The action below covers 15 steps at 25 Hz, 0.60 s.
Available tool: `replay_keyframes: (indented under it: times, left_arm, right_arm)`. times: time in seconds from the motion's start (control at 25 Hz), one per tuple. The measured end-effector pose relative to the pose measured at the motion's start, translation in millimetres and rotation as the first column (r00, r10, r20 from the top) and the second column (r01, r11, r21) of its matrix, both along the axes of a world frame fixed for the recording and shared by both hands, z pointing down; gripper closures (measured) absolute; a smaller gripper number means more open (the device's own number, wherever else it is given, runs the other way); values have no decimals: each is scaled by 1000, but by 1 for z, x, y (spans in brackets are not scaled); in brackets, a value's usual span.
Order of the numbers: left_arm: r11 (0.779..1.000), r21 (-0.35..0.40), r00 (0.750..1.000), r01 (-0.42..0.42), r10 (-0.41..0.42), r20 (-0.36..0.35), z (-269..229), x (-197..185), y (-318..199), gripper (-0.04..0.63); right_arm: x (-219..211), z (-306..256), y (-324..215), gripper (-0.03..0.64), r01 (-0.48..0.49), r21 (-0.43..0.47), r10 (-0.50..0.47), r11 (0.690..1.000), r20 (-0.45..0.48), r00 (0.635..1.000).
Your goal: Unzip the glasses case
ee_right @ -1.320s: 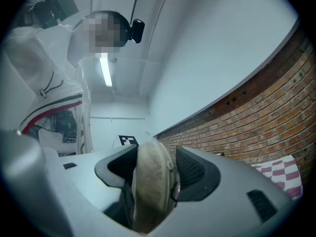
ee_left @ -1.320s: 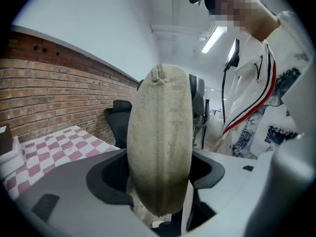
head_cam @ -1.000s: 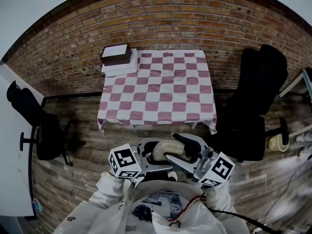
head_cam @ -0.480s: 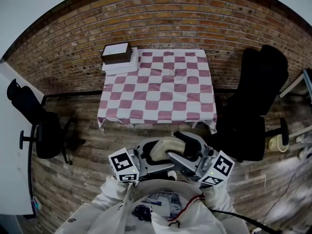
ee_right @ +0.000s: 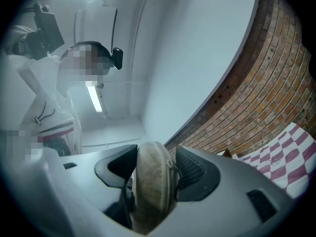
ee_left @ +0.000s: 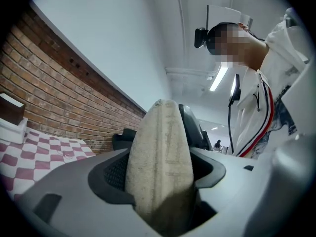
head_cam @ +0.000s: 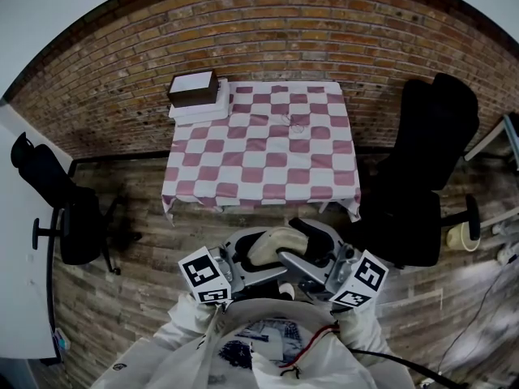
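The beige glasses case [head_cam: 274,242] hangs in the air close to the person's chest, in front of the table, with one gripper on each end. My left gripper [head_cam: 247,254] is shut on its left end; in the left gripper view the worn fabric case [ee_left: 160,167] fills the gap between the jaws. My right gripper [head_cam: 298,250] is shut on the other end. In the right gripper view the case [ee_right: 153,191] sits edge-on between the pads, with its zip seam toward the right pad [ee_right: 191,171]. The zip pull is too small to make out.
A table with a pink-and-white checked cloth [head_cam: 263,168] stands ahead against the brick wall. A stack of boxes [head_cam: 196,96] lies on its far left corner. Black office chairs stand to the right [head_cam: 426,168] and left [head_cam: 61,209]. A tape roll [head_cam: 461,237] lies on the floor.
Both grippers and the case have sunk slightly toward the body over the last second. The hold on the case is the same.
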State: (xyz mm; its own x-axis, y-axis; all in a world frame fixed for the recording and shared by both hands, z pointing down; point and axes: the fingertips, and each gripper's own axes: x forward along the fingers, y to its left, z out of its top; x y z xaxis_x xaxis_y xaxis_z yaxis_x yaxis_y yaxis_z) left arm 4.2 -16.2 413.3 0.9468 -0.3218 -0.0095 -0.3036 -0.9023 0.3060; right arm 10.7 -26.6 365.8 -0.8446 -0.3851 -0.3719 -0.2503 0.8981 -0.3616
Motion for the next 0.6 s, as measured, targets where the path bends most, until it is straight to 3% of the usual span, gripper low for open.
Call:
replay_keyframes:
  times: [0.4, 0.6]
  left_arm:
    - [1000, -24, 1000, 10, -9, 26, 6, -9, -2, 285]
    - [1000, 8, 996, -6, 6, 92, 3, -10, -2, 288]
  right_arm:
    - [-8, 6, 0, 359, -5, -20, 5, 1000, -7, 1000]
    - [-5, 4, 2, 359, -7, -14, 7, 1000, 9, 1000]
